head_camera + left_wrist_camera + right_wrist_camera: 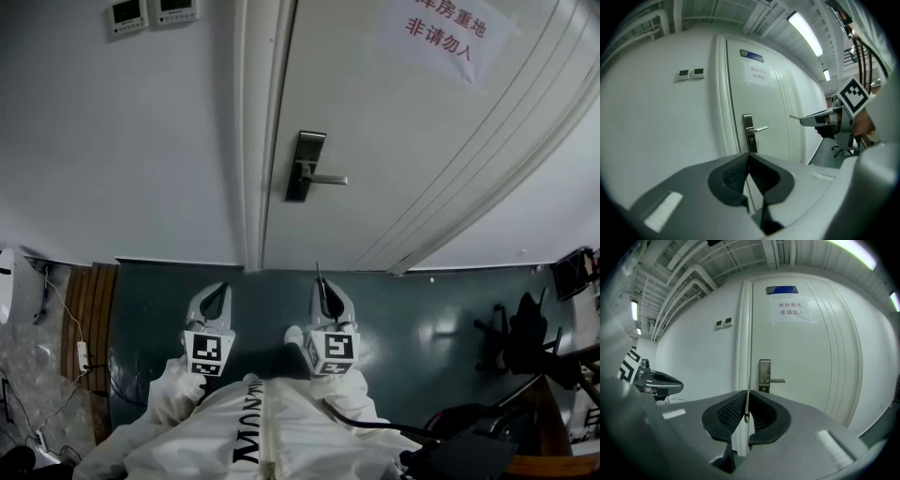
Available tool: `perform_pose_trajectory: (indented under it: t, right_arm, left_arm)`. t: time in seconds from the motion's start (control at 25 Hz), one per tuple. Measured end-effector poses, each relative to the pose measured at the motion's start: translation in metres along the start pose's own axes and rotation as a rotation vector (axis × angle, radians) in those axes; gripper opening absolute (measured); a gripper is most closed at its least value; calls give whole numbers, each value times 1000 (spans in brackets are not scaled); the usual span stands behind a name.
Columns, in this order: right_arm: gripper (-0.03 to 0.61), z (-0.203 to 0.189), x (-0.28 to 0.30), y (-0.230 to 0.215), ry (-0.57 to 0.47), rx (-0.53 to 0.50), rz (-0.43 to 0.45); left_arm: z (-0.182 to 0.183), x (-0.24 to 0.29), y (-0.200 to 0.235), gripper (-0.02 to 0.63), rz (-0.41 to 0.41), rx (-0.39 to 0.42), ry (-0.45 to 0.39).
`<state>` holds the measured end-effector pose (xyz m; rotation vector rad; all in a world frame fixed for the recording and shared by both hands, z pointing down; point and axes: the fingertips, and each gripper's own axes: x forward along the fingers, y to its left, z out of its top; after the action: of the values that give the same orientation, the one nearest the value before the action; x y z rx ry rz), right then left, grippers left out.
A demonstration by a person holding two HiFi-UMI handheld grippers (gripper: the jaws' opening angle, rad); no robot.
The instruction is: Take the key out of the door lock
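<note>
The white door [394,141] stands shut, with a dark metal lock plate [303,166] and a lever handle [323,178]. No key shows in the lock plate [764,376] from here. My right gripper [323,284] hangs low, well back from the door, and is shut on a thin metal key [318,274]. The key [747,404] runs upright between the pads and sticks out past the tips [794,117]. My left gripper [217,289] is beside it at the same height. Its jaws [749,154] are shut with nothing between them.
A paper sign with red print [441,33] hangs high on the door. Two small wall panels [150,11] sit left of the door frame. An office chair [520,342] stands on the dark floor at the right. Cables and a power strip [82,356] lie at the left.
</note>
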<state>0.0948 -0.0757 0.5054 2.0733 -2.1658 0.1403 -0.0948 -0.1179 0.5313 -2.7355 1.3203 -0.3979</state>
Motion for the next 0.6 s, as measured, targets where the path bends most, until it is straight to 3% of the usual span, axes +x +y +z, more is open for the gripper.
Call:
perform_pose_trajectory:
  t: [0.6]
  right_arm:
    - [21, 2, -53, 4, 5, -32, 24]
  left_arm:
    - [11, -40, -37, 0, 3, -15, -30]
